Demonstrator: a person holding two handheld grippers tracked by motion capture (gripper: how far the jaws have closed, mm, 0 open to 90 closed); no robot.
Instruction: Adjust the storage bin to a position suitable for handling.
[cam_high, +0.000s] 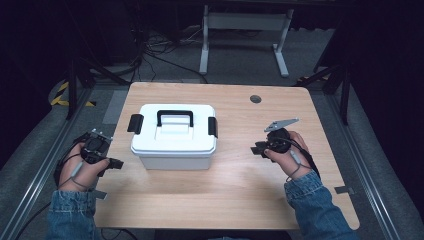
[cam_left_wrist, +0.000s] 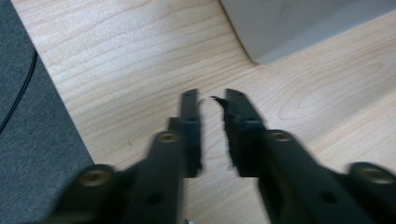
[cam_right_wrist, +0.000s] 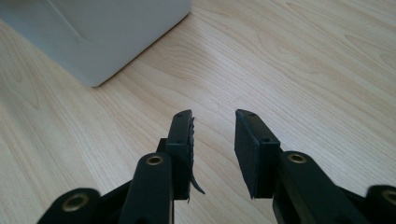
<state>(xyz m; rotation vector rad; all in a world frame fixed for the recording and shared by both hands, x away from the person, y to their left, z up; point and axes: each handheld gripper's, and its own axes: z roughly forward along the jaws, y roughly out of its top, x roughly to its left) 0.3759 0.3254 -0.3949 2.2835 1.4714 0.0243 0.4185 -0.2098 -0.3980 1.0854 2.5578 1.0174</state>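
A white plastic box (cam_high: 173, 145) with a black carry handle (cam_high: 175, 117) and a black latch at each end stands shut on the wooden table (cam_high: 240, 185), left of its middle. To the left of the box, my left gripper (cam_high: 116, 162) points toward it; in the left gripper view its jaws (cam_left_wrist: 210, 95) are a narrow gap apart with nothing between them, and a box corner (cam_left_wrist: 289, 23) lies ahead. My right gripper (cam_high: 255, 149) is right of the box and aims at it. Its jaws (cam_right_wrist: 214, 114) stand apart over bare wood, short of the box corner (cam_right_wrist: 102, 28).
A round cable hole (cam_high: 255, 98) sits near the table's far edge. Behind the table stands a white desk frame (cam_high: 245, 22), with cables on the grey floor. The left gripper is close to the table's left edge (cam_left_wrist: 60, 98).
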